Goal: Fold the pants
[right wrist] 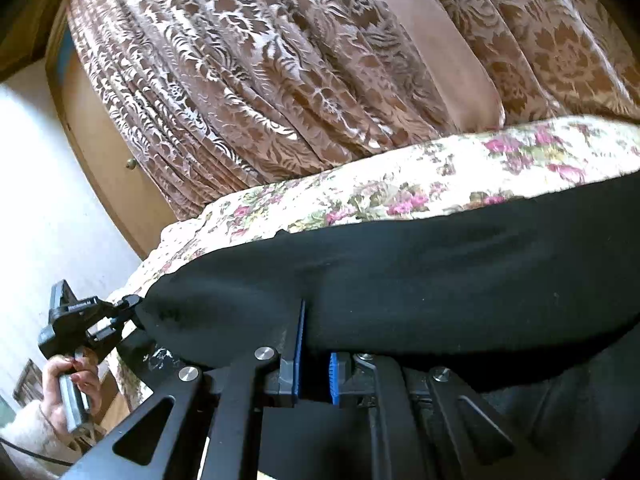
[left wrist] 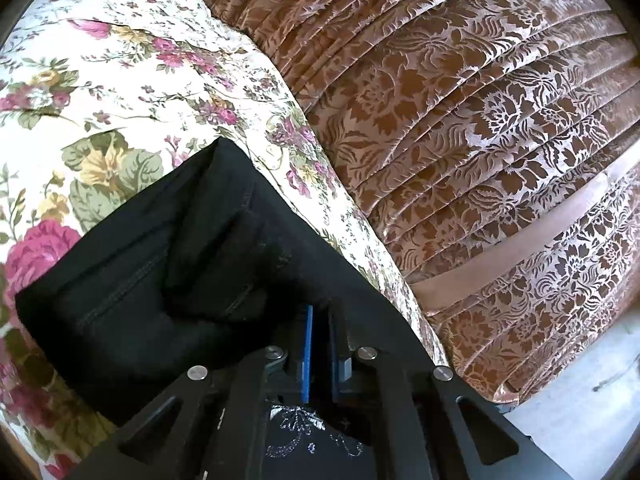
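Note:
The black pants lie on a floral bedspread. My left gripper is shut on an edge of the pants; its blue pads sit close together with black cloth over their tips. In the right wrist view the pants stretch across as a long black fold. My right gripper is shut on the near edge of the pants, cloth draped over the pads. The left gripper shows at the far left of that view, gripping the pants' end.
A brown patterned curtain hangs beside the bed and shows in the right wrist view. A wooden door and a white wall stand at the left. The bedspread runs behind the pants.

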Tool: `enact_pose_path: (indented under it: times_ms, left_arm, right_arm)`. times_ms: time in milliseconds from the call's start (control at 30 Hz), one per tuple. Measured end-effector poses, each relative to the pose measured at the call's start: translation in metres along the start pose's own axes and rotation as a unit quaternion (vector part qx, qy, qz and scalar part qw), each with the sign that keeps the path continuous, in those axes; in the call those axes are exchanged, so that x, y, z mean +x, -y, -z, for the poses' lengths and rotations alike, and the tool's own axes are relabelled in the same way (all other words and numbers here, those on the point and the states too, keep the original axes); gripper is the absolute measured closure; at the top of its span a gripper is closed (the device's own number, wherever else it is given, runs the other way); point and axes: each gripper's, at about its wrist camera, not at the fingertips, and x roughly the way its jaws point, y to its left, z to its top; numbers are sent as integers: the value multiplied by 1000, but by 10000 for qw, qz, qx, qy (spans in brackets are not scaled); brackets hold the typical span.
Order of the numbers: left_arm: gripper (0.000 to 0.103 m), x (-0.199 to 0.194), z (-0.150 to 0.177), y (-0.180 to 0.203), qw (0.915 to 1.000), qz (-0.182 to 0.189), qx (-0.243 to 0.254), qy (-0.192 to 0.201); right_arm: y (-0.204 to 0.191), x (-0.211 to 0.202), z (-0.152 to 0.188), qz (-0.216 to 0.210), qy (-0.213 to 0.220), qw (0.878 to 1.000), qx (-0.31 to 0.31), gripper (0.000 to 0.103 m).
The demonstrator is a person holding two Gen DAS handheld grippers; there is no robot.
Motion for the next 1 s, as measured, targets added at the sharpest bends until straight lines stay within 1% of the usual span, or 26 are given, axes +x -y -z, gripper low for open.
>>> enact_pose_path:
  times_ms: [67,133,200,233,267,333,367,400,433,467,500,533,567,600,633,667,700,733,767,800,833,867,900,933,1000]
  left_arm:
    - [98,-6,1,0,9999,49,-38,84]
    - [98,-23,0,3,9991,257,-55,338]
    - [98,-49,-2,5,9955,623,-50,712]
    - [98,-61,-2,7,9939,689,15,862]
    - [98,-70,-2,7,9933,651,82,950]
    - [98,-78,0,2,9937,523,162,974]
    - [98,-79,1,-4,9948,353,187,939]
    - [98,-76,4,-14,9964,52,130,837]
    - [98,-70,7,-27,9976,-180,-21,669]
    - [98,-67,10,-34,9979,-284,-114,575]
    - [98,-62,15,-44,9976,-471,-239,446]
    - [97,-59,18,-49,9971,-587,-301,369]
    - [97,-56,21,-53,9967,-674,-341,299]
    - [97,-56,23,-54,9966,-685,-354,300]
    - [97,-56,23,-54,9968,-597,-407,341]
    - [95,-57,24,-55,9970,-493,-476,365]
    - [88,-57,23,-55,9969,-429,-534,382]
    - [69,-57,23,-56,9967,-391,-589,392]
    - [68,-56,23,-55,9964,-367,-650,393]
    - [74,-58,23,-54,9964,-352,-665,387]
    - [98,-59,24,-51,9966,-405,-613,377]
    - [97,-61,24,-46,9962,-611,-498,378]
    - [97,-64,24,-42,9961,-643,-453,397]
    - [97,-68,26,-37,9966,-564,-414,428]
    - [97,-73,31,-28,9967,-641,-234,430]
  right_arm:
    - [3,0,2,-36,-46,9999,113,94]
    - [2,-2,1,-97,-71,9997,191,94]
    - [-4,-14,-2,-372,49,9990,227,94]
    - [-9,-19,-2,-498,82,9986,169,93]
    - [-17,-23,-1,-642,80,9979,39,94]
    - [-31,-23,6,-768,-73,9967,-259,93]
    - [-35,-19,11,-780,-188,9961,-371,93]
    - [-38,-12,19,-754,-352,9954,-477,94]
    - [-36,-2,28,-674,-542,9951,-475,94]
    - [-29,12,37,-584,-848,9942,-301,94]
    - [-22,21,45,-553,-1067,9927,-98,94]
    - [-16,26,50,-568,-1145,9918,51,94]
    - [-12,26,52,-624,-1105,9918,137,95]
    - [-12,25,51,-674,-1057,9920,150,95]
    - [-14,24,49,-663,-1047,9923,87,94]
    - [-16,24,48,-648,-1028,9926,22,94]
    - [-18,23,48,-638,-1012,9928,-22,94]
    - [-18,23,49,-641,-1010,9928,-22,94]
    - [-18,23,49,-652,-1017,9927,8,94]
    - [-17,23,49,-667,-1019,9925,48,94]
    - [-18,22,50,-681,-1007,9926,73,94]
    - [-18,19,48,-696,-975,9928,95,94]
    - [-19,16,47,-696,-926,9932,87,94]
    - [-19,11,46,-697,-880,9937,61,94]
    - [-20,3,42,-645,-779,9949,-30,94]
